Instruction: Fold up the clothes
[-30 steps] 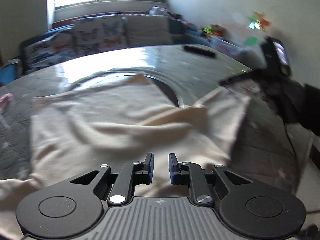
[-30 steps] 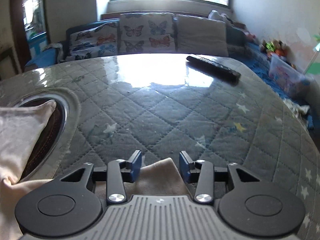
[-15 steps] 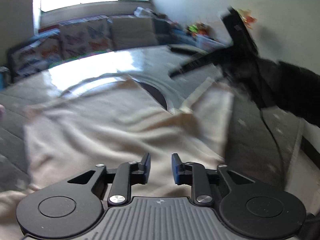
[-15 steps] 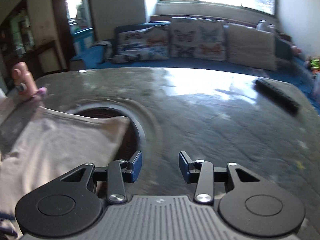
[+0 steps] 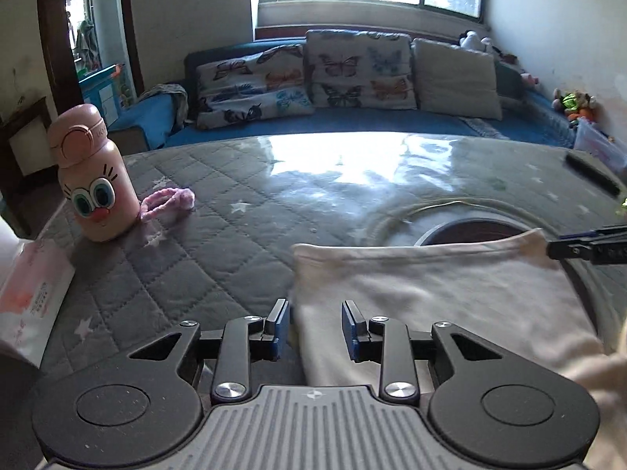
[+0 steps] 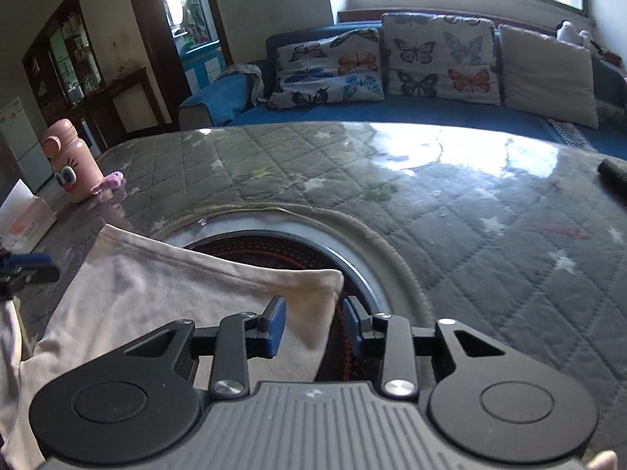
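Cream cotton garment, already doubled into a flat panel, lies on the grey quilted star-print bench directly ahead of both my claws, partly covering a dark round opening in the bench. My left claw is open, and the garment's left edge runs forward right between its blue pads; the left pad sits over bare quilt, the right pad over cloth. My right claw is also open, with the garment's far right corner between its pads and the dark opening just beyond. Neither claw grips anything.

What matters for the next move: the folded top edge runs crosswise, from my left claw's side to my right claw's side, so the panel's long axis lies across both claws, not away from them. Each claw is nearest to its own end, left to the left edge, right to the right corner. I judge that a further fold means pinching those two ends together and carrying them evenly.

A pink cartoon-face bottle and a pink fuzzy hair tie sit well off to my left claw's far left, out of the way.
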Demonstrator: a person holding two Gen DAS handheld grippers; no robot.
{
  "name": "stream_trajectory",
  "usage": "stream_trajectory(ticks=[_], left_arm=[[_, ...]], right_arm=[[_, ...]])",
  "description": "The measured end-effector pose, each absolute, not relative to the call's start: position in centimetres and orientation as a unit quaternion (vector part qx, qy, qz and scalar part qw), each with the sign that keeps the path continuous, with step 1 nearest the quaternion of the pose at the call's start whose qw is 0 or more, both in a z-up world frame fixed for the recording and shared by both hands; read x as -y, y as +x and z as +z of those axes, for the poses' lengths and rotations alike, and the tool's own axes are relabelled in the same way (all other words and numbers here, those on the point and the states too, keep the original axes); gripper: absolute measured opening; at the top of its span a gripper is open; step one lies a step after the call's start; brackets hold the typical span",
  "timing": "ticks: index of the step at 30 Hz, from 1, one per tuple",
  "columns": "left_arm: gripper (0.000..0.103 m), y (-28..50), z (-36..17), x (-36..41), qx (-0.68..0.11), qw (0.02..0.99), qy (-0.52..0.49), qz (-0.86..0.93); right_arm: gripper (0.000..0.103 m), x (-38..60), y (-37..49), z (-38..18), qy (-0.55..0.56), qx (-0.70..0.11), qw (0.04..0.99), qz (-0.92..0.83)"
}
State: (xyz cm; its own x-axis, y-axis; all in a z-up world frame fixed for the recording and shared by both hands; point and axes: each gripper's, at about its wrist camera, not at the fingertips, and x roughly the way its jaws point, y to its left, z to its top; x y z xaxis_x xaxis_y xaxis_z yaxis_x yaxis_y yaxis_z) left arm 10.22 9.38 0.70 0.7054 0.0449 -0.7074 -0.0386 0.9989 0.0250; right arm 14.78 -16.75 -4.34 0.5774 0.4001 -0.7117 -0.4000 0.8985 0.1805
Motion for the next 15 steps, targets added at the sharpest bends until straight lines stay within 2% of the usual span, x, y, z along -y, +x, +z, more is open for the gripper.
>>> stream_trajectory(ticks=[4, 7, 9, 10, 11, 13, 15], left_arm=[[0.041, 12.2, -0.2, -9.5, -0.391, 0.92, 0.009, 0.023], [0.04, 13.4, -1.1, -9.4, -0.401, 0.916, 0.005, 0.022], [0.038, 14.1, -1.6, -9.3, -0.406, 0.914, 0.003, 0.017], [0.028, 14.3, -1.8, -9.3, -0.407, 0.913, 0.001, 0.015], [0.023, 14.5, -1.8, -9.2, -0.406, 0.914, 0.001, 0.012], [0.01, 14.8, -1.8, -9.2, -0.403, 0.915, 0.001, 0.009], [0.009, 15.0, -1.6, -9.1, -0.396, 0.918, 0.002, 0.008]], right_arm=[[0.025, 16.4, 15.3, -5.0, -0.002, -0.405, 0.886, 0.227], [0.019, 16.2, 15.6, -5.5, -0.004, -0.409, 0.884, 0.225], [0.012, 16.2, 15.8, -5.6, -0.005, -0.409, 0.884, 0.225], [0.009, 16.3, 15.8, -5.6, -0.006, -0.408, 0.885, 0.225], [0.005, 16.3, 15.8, -5.6, -0.007, -0.407, 0.885, 0.224], [0.003, 16.3, 16.0, -5.5, -0.008, -0.407, 0.886, 0.22], [0.003, 16.2, 16.1, -5.2, -0.013, -0.4, 0.89, 0.217]])
